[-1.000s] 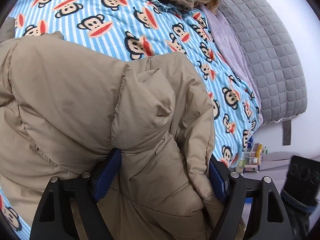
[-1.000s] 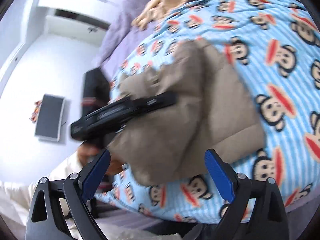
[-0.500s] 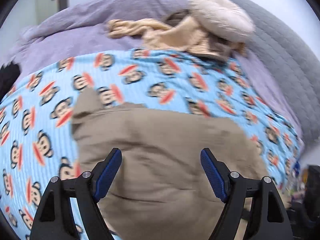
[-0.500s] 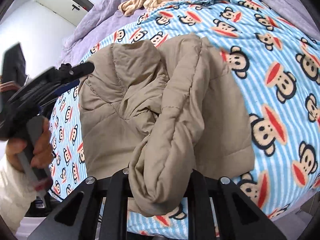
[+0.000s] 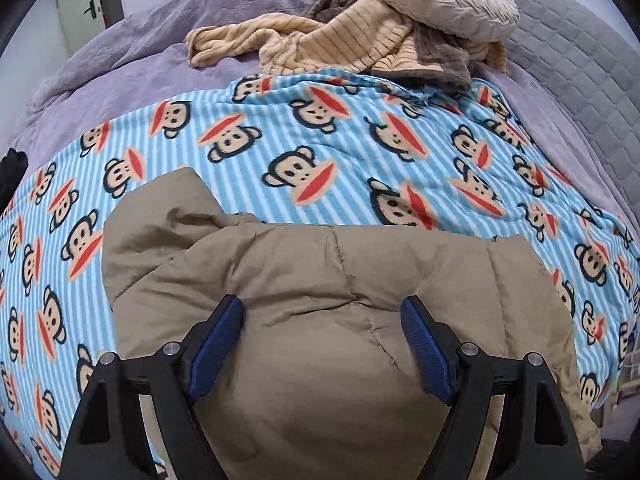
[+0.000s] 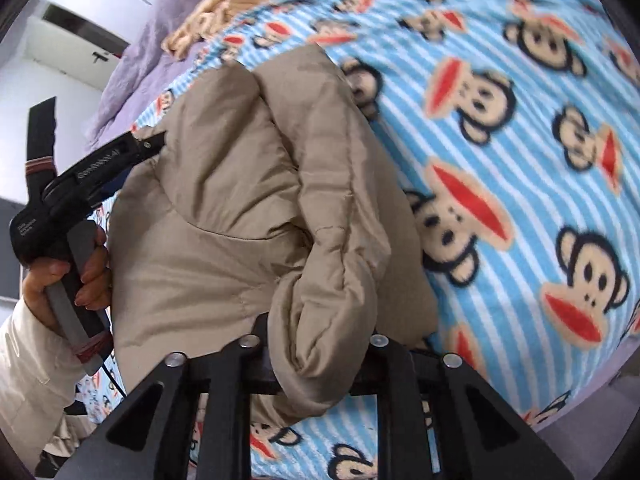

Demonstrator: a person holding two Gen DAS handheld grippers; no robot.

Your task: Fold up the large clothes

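Khaki jacket mid-fold on the bed, lying on the monkey blanket.
R gripper clamped on a bunched puffy edge near the bed's front; L gripper spread wide, hovering over the jacket w/ nothing held. Next, probably: carry R's edge across the body, L pinning or smoothing the bulk.

Now spread wide above the tan puffer jacket, the left gripper, no longer pinching the fold held a second ago. Now clamped on a thick roll of jacket, the right gripper, open a second ago. Jacket lying flatter on the monkey-print blanket.
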